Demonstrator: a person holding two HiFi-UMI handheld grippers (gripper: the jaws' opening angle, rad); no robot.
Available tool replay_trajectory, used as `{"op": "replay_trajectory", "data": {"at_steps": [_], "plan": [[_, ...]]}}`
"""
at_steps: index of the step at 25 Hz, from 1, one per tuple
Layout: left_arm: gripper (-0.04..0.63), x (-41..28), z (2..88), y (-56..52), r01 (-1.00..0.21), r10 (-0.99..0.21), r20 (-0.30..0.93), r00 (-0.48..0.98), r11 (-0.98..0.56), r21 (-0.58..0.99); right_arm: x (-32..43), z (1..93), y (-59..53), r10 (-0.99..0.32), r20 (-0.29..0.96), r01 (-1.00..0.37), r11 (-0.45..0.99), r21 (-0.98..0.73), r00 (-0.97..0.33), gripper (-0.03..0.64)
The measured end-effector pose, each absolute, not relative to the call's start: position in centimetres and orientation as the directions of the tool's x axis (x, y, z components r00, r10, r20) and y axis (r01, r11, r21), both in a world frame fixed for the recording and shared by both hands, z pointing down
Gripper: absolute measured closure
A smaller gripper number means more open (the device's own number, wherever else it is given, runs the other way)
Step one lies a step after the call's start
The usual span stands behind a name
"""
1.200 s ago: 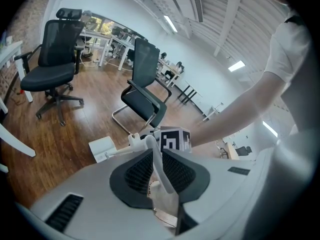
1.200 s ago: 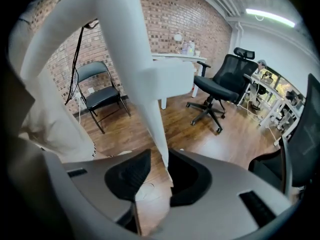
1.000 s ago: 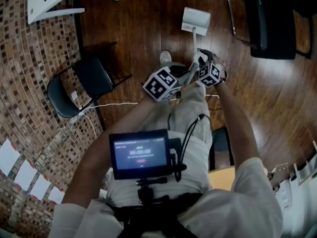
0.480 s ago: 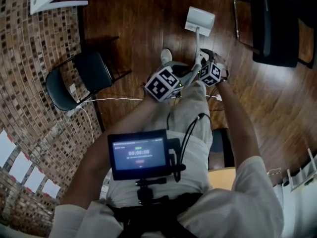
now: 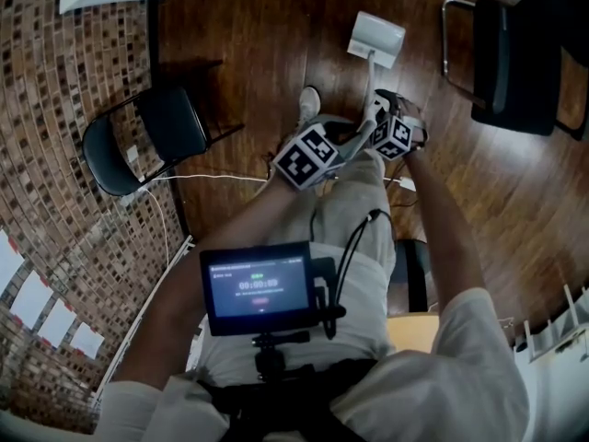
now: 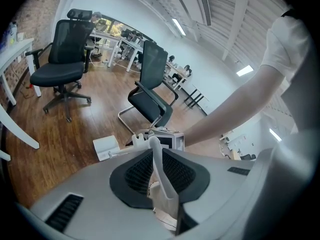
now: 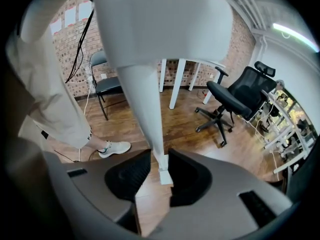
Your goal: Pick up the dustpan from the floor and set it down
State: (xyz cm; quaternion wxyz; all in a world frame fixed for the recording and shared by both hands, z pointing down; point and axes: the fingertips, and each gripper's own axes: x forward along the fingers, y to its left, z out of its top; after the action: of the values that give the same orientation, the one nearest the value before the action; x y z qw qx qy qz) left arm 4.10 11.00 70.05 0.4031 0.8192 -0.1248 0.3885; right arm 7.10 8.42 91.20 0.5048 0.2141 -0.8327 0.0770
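White dustpan [image 5: 375,38] sits far over the wooden floor [image 5: 258,53]; left gripper [image 6: 153,151] and right gripper [image 7: 161,166], side by side, both pinch its handle [image 7: 146,94].

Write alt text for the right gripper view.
The right hand-held gripper is clamped on the handle of a white dustpan that fills the top. Behind: wooden floor, a black office chair, a brick wall.

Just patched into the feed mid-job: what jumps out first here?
The white dustpan stands out against the dark wood floor, its handle clamped in the right gripper. Beside it, the left gripper pinches a thin white piece. A black folding chair sits by the brick wall at the head view's left.
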Motion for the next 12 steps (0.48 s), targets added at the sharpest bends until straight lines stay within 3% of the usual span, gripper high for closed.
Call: {"op": "replay_trajectory", "data": {"at_steps": [12], "plan": [[0.545, 4.5, 69.3, 10.2, -0.521, 0.11, 0.73, 0.674, -0.63, 0.576, 6.0, 89.6, 7.4, -0.258, 0.87, -0.395, 0.915, 0.081, -0.42, 0.488]]}}
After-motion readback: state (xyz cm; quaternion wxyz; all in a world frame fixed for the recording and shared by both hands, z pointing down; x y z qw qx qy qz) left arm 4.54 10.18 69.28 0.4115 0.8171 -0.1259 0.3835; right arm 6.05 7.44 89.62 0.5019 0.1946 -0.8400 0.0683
